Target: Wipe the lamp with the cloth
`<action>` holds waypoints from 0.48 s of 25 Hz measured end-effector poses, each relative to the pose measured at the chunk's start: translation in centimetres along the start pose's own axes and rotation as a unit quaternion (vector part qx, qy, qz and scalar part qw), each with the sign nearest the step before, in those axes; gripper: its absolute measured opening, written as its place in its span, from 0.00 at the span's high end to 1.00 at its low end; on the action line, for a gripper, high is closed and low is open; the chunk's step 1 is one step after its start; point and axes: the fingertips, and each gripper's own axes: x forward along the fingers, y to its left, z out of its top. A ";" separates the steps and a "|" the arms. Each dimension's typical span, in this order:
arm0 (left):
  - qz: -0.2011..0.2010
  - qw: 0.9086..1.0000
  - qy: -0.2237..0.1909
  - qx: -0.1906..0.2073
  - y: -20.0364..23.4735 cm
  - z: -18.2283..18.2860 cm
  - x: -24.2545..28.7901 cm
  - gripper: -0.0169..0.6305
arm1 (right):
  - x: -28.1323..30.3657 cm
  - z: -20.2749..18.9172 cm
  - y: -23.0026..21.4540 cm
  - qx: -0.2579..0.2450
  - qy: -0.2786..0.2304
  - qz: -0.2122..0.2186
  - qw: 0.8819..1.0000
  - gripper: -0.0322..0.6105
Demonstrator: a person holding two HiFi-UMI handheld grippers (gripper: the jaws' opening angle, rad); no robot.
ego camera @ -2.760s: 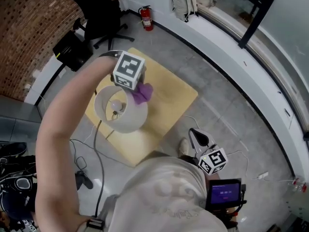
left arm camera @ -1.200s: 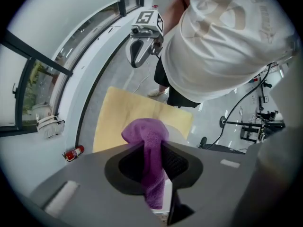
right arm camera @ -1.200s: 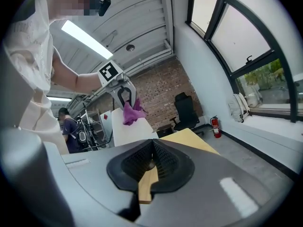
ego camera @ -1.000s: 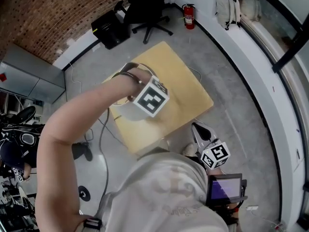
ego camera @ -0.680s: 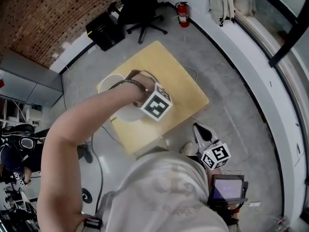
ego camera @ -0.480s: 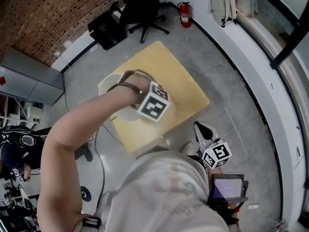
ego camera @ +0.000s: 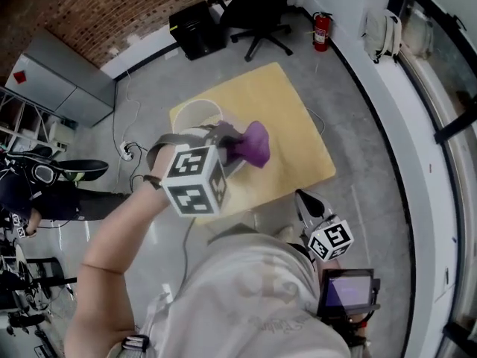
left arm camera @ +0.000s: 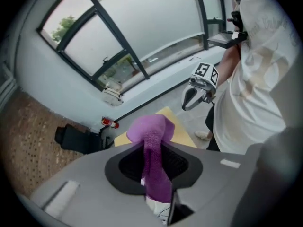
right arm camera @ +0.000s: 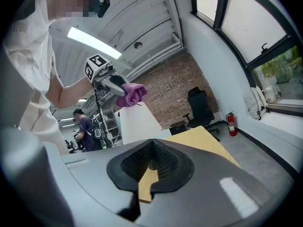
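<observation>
My left gripper (ego camera: 223, 143) is shut on a purple cloth (ego camera: 251, 143), held above the white lamp shade (ego camera: 196, 115) and apart from it. The lamp stands on a square yellow table (ego camera: 292, 118). In the left gripper view the cloth (left arm camera: 155, 151) hangs pinched between the pads and bunches out past the tips. My right gripper (ego camera: 301, 198) stays low by my body near the table's front edge, its jaws together with nothing in them. In the right gripper view the lamp shade (right arm camera: 136, 120) rises behind the table (right arm camera: 204, 141), with the left gripper (right arm camera: 118, 85) and cloth (right arm camera: 131, 94) above it.
A black office chair (ego camera: 258, 7), a black box (ego camera: 195, 28), a red fire extinguisher (ego camera: 321, 30) and a backpack (ego camera: 380, 22) stand beyond the table. A cable (ego camera: 128, 149) runs over the floor at the left, where another person (ego camera: 33, 194) stands. A small screen (ego camera: 344, 293) is by my right hip.
My left gripper has lifted off the lamp shade, rolled over and come toward me with the cloth, which now shows. The right gripper has kept still.
</observation>
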 end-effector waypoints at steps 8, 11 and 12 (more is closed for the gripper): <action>0.142 0.983 0.022 -0.117 -0.3 -4.4 -0.1 0.85 | 1.9 -0.1 2.1 -0.015 0.034 0.059 0.998 0.93; 0.176 0.974 0.029 -0.142 -1.1 -5.9 1.0 0.85 | 2.5 -0.3 3.1 -0.015 0.040 0.071 0.997 0.93; 0.185 0.970 0.028 -0.153 -1.4 -6.5 1.4 0.85 | 2.7 -0.4 3.3 -0.015 0.041 0.072 0.996 0.93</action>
